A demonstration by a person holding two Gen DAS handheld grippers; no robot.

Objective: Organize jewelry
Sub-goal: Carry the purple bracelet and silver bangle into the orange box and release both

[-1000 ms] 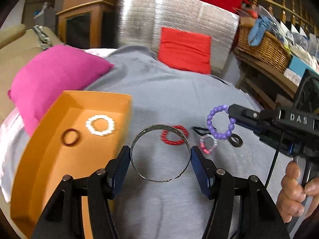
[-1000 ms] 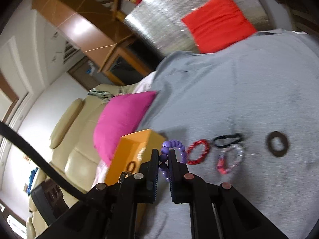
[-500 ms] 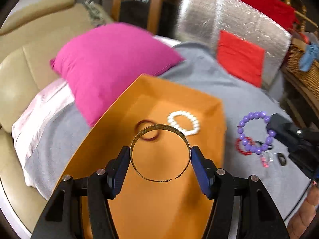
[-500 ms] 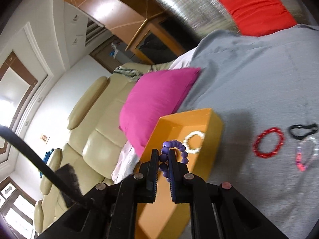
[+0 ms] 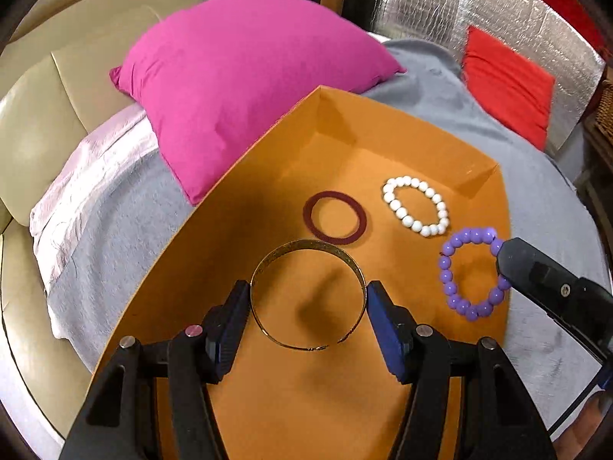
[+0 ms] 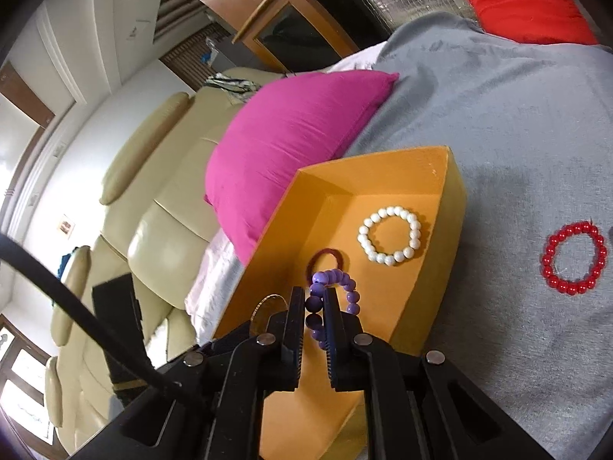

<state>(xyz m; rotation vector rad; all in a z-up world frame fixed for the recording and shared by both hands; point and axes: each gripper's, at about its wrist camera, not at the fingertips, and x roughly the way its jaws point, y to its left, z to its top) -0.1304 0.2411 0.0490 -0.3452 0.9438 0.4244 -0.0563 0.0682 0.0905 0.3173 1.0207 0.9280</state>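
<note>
Jewelry in transit to the orange tray [image 5: 402, 134]: the left gripper [image 5: 308, 306] clasps a gold bangle [image 5: 268, 264] across its width above the tray floor, and the right gripper [image 6: 315, 316] pinches a purple bead bracelet [image 5: 448, 287] over the tray's right side. Each piece is best lowered close to the floor, then released onto bare floor. Already inside lie a maroon ring [image 5: 312, 224] and a white bead bracelet [image 5: 398, 211]; a red bead bracelet [image 6: 551, 268] remains on the grey cloth [image 6: 517, 115].
</note>
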